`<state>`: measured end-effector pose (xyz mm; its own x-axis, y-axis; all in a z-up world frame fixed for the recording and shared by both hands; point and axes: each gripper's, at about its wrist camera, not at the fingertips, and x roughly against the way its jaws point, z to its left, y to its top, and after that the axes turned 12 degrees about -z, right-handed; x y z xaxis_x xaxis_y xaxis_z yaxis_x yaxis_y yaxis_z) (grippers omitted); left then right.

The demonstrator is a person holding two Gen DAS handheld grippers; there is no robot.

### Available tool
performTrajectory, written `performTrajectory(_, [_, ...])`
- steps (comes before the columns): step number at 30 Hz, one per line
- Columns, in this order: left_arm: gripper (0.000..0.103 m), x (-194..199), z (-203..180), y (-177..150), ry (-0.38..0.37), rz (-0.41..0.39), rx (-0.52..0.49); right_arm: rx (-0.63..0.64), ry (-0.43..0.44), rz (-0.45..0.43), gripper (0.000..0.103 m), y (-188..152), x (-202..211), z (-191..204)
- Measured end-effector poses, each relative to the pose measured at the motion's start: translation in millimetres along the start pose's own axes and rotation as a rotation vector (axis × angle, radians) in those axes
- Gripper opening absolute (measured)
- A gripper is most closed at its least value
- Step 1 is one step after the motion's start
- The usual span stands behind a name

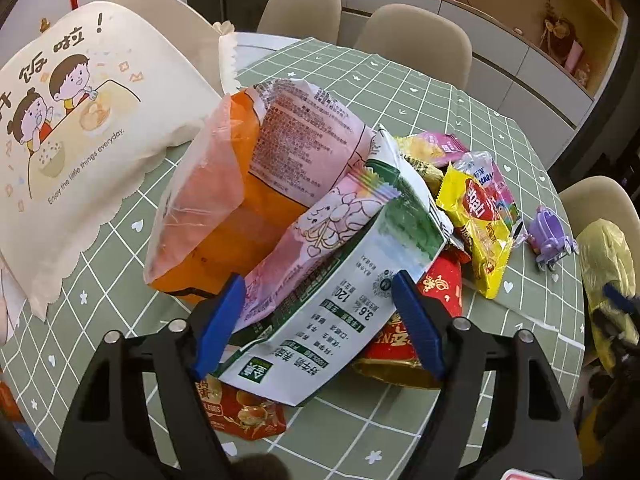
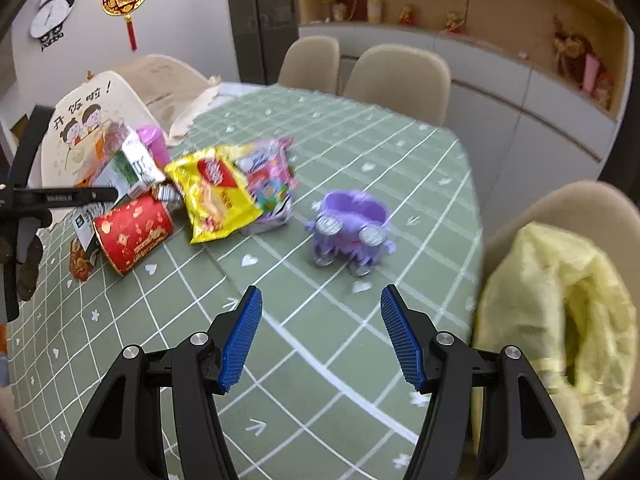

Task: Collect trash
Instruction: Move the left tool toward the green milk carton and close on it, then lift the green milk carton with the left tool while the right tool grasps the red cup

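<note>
A flattened white-and-green milk carton (image 1: 352,280) lies on a heap of wrappers, and my left gripper (image 1: 320,320) is shut on it, a blue pad against each side. Under and around it are an orange bag (image 1: 224,208), a pink wrapper (image 1: 304,240), a red paper cup (image 1: 436,292) and a yellow snack packet (image 1: 480,232). My right gripper (image 2: 320,336) hangs open over bare tablecloth with nothing between its fingers. The right wrist view shows the cup (image 2: 132,232) and yellow packet (image 2: 216,196) far left. A yellow trash bag (image 2: 552,320) gapes on a chair at the right.
A purple toy (image 2: 352,228) stands on the green checked tablecloth (image 2: 360,140) ahead of the right gripper. A white cartoon-printed cover (image 1: 80,140) stands at the left. Beige chairs (image 2: 396,76) ring the table's far edge. A red-orange wrapper (image 1: 240,412) lies below the carton.
</note>
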<state>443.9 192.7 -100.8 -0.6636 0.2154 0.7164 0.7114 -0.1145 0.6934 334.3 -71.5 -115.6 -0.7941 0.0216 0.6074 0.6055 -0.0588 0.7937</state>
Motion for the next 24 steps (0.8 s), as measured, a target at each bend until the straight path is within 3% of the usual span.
performTrajectory(2, [0.061, -0.8, -0.8, 1.9, -0.003, 0.044, 0.011, -0.024, -0.014, 0.011, 0.059, -2.8, -4.4, 6.1])
performTrajectory(4, [0.042, 3.5, -0.9, 3.3, -0.003, 0.069, 0.009, -0.067, -0.018, 0.012, 0.059, -1.5, -1.8, 13.6])
performTrajectory(6, [0.036, 6.1, -2.4, 5.6, -0.024, 0.084, -0.013, -0.1, -0.01, -0.006, 0.059, 1.9, 4.6, 25.1])
performTrajectory(9, [0.036, 1.5, 2.2, 6.5, -0.064, 0.117, -0.052, -0.113, -0.04, -0.037, 0.059, 7.0, 10.1, 47.6])
performTrajectory(10, [0.04, -2.6, 7.8, 8.2, -0.091, 0.123, -0.057, -0.123, -0.056, -0.04, 0.059, 8.0, 9.5, 56.4])
performTrajectory(15, [0.045, -16.4, 24.8, 11.5, -0.252, 0.123, -0.068, -0.161, -0.163, -0.03, 0.059, 6.3, 7.3, 104.1])
performTrajectory(20, [0.044, -15.3, 41.0, 10.3, -0.408, 0.137, -0.089, -0.155, -0.192, -0.02, 0.059, 5.6, 3.5, 166.7])
performTrajectory(22, [0.055, -11.7, 47.8, 11.6, -0.47, 0.129, -0.094, -0.153, -0.195, -0.001, 0.059, 2.9, -4.7, 186.0])
performTrajectory(24, [0.058, -9.7, 53.0, 15.3, -0.509, 0.126, -0.107, -0.125, -0.218, 0.02, 0.059, -0.1, -16.7, 200.6])
